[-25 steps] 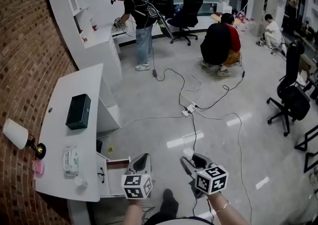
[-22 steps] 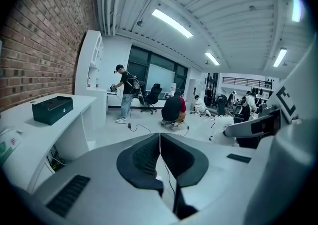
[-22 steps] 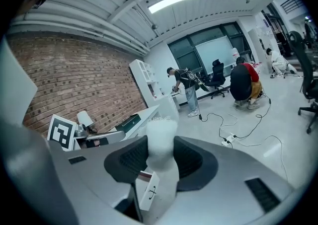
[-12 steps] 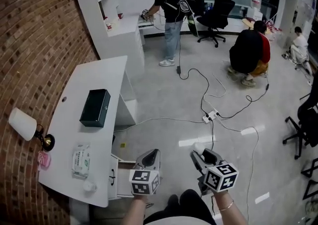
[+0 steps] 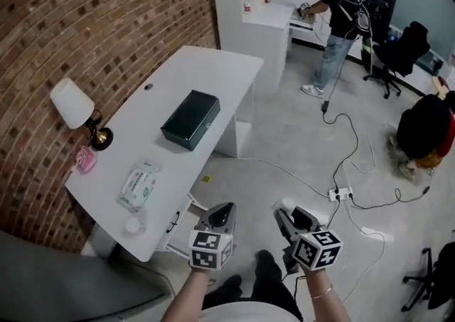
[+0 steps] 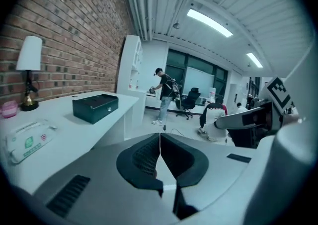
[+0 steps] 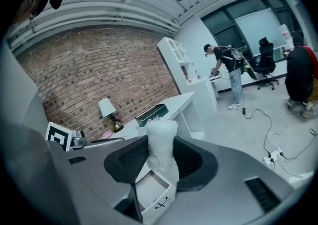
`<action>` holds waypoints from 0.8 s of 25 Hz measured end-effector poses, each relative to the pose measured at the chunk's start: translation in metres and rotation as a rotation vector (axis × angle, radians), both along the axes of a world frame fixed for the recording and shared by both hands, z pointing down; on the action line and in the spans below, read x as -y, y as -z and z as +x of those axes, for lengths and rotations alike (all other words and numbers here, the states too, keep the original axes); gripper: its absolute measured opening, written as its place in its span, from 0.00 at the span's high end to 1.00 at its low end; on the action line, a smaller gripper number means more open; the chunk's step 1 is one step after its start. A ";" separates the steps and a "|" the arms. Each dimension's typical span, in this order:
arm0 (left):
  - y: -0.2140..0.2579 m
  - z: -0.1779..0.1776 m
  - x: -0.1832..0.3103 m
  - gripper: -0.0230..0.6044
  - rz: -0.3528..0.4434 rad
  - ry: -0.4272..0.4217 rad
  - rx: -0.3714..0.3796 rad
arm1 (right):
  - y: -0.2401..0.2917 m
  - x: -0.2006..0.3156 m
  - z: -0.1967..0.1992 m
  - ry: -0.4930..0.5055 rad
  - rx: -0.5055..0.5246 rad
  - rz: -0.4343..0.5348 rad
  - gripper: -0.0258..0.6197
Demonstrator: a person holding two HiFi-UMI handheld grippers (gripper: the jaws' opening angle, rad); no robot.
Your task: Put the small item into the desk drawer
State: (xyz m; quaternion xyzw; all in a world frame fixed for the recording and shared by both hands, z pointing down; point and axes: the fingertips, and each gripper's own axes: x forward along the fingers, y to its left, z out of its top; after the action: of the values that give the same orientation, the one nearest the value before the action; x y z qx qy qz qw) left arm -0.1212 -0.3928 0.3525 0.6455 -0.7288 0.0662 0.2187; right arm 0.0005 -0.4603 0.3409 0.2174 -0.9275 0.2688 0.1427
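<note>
A small white crinkled item [image 7: 161,142] stands between the pads of my right gripper [image 7: 161,155], which is shut on it. In the head view that gripper [image 5: 288,214] hovers over the floor at bottom centre, the white item [image 5: 286,205] at its tip. My left gripper [image 5: 222,211] is beside it, a little right of the white desk [image 5: 213,72]. Its jaws [image 6: 160,138] are shut with nothing between them. The desk drawer [image 5: 178,221] is pulled open under the desk's near end; the right gripper view shows its bare inside [image 7: 151,189].
On the desk lie a black box [image 5: 190,119], a pack of wipes [image 5: 140,184], a lamp [image 5: 71,104], a pink thing [image 5: 85,161] and a small white thing [image 5: 132,225]. Cables and a power strip [image 5: 341,192] cross the floor. A person [image 5: 334,22] stands at the back, another [image 5: 426,132] crouches at right.
The head view has swung left, so the desk and brick wall now fill the left and middle. Both grippers have moved along with it, toward the desk's near end; the right still holds the white item.
</note>
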 end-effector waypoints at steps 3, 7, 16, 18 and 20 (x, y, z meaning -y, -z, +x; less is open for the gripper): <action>-0.008 -0.036 -0.022 0.93 0.001 0.187 -0.001 | -0.011 -0.002 -0.051 0.203 -0.014 -0.007 0.70; -0.014 -0.065 -0.064 0.93 0.001 0.421 -0.023 | -0.016 -0.026 -0.105 0.456 -0.032 -0.007 0.70; -0.062 -0.069 -0.198 0.93 -0.032 0.931 -0.088 | -0.063 -0.125 -0.165 0.932 -0.084 -0.058 0.70; -0.071 -0.060 -0.226 0.93 -0.037 1.007 -0.095 | -0.075 -0.150 -0.166 1.006 -0.103 -0.062 0.70; -0.078 -0.049 -0.253 0.93 -0.042 1.076 -0.107 | -0.087 -0.175 -0.165 1.071 -0.125 -0.063 0.70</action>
State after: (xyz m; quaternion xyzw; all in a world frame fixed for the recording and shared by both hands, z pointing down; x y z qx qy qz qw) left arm -0.1702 -0.1401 0.4306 0.1793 -0.9428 -0.0735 0.2713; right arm -0.1644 -0.2852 0.4281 -0.2746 -0.8898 0.1727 0.3211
